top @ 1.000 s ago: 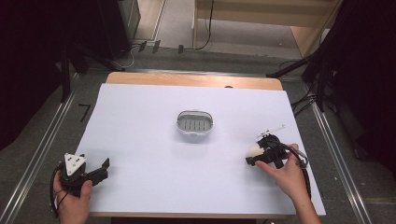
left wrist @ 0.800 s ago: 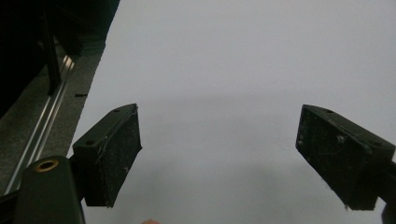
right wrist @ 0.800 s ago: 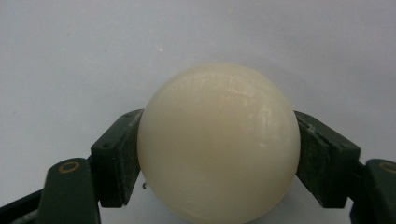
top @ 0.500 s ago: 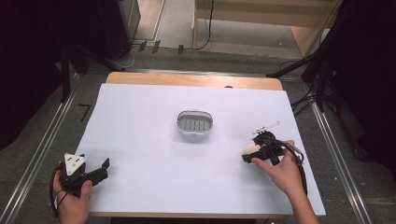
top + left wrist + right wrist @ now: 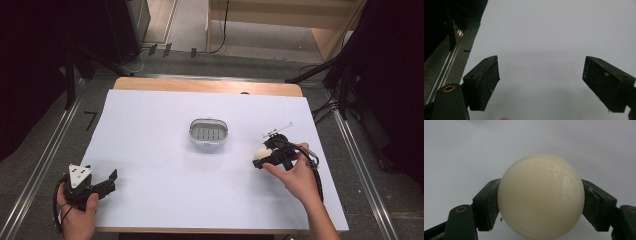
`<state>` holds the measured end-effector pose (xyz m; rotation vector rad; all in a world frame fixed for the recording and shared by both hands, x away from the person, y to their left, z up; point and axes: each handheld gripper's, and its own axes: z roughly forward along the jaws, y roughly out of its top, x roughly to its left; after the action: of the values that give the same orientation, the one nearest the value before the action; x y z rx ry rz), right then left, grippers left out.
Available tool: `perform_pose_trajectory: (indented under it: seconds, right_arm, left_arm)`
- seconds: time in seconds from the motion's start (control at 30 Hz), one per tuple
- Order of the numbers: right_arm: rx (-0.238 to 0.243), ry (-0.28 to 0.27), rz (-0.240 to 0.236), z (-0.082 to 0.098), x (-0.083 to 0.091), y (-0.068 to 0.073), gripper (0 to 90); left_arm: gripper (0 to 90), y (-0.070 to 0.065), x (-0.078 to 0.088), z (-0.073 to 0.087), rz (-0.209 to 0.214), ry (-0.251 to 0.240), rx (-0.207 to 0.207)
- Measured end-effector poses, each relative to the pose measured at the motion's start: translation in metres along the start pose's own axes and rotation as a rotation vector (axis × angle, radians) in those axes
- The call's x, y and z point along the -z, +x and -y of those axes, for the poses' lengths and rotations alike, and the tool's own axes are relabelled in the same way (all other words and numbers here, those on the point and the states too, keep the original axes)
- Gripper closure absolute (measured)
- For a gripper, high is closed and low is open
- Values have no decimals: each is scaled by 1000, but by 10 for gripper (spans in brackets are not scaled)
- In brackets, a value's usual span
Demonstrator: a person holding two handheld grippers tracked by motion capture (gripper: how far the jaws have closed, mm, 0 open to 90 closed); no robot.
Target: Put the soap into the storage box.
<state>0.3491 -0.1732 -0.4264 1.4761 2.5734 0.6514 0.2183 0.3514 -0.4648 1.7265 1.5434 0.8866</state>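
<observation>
One round cream ball (image 5: pixel 541 196), no long axis

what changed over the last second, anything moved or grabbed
The right hand-held gripper, shut on the cream ball throughout, has carried it a little leftward across the table, toward the soap dish. Nothing was newly taken hold of or let go. The left hand-held gripper stayed open at the near left corner, and the soap dish kept its place on the white table.
</observation>
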Motion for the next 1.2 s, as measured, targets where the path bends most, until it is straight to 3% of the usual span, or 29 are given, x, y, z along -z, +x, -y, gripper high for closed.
perform_pose_trajectory:
  seconds: [0.63,1.2]
  right_arm:
    - [23,-3,-13,-17,-4,14,254]
    - [52,-9,-13,-41,-11,34,254]
  left_arm:
    - [149,0,0,0,0,0,1]
    - [149,0,1,0,4,-5,3]
